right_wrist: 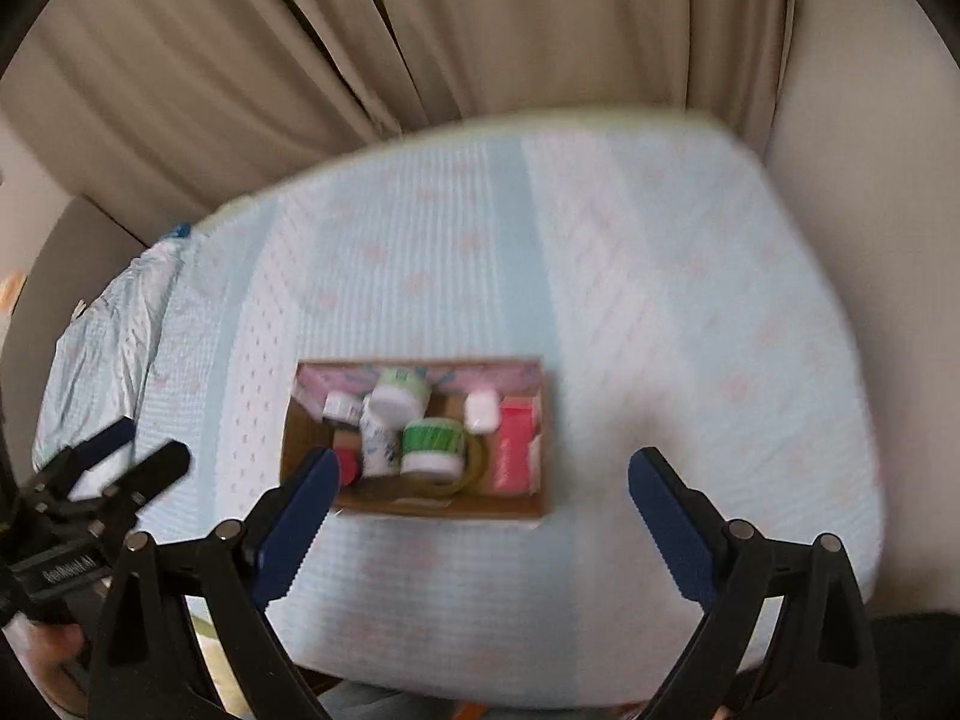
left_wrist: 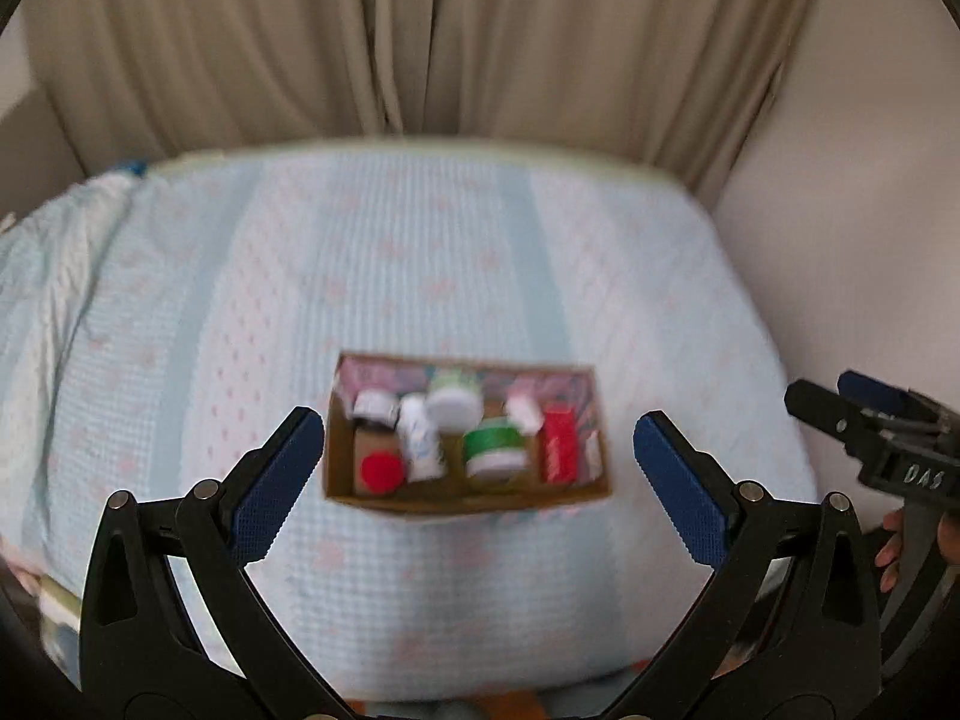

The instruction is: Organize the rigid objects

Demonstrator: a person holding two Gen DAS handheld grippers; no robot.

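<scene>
Both hand-held grippers, left [left_wrist: 477,474] and right [right_wrist: 480,510], hang with fingers spread apart and empty above the bed's [left_wrist: 180,300] near edge. Mid-bed sits the box [left_wrist: 468,495], already packed. Judged best: descend slowly, pick one upright jar, avoid nudging neighbours.

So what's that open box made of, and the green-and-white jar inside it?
The box looks like plain cardboard: matte brown walls with raw edges, and patterned pink paper lining the back. The green jar seems to be smooth plastic with a white lid, though the blur leaves that uncertain.
</scene>
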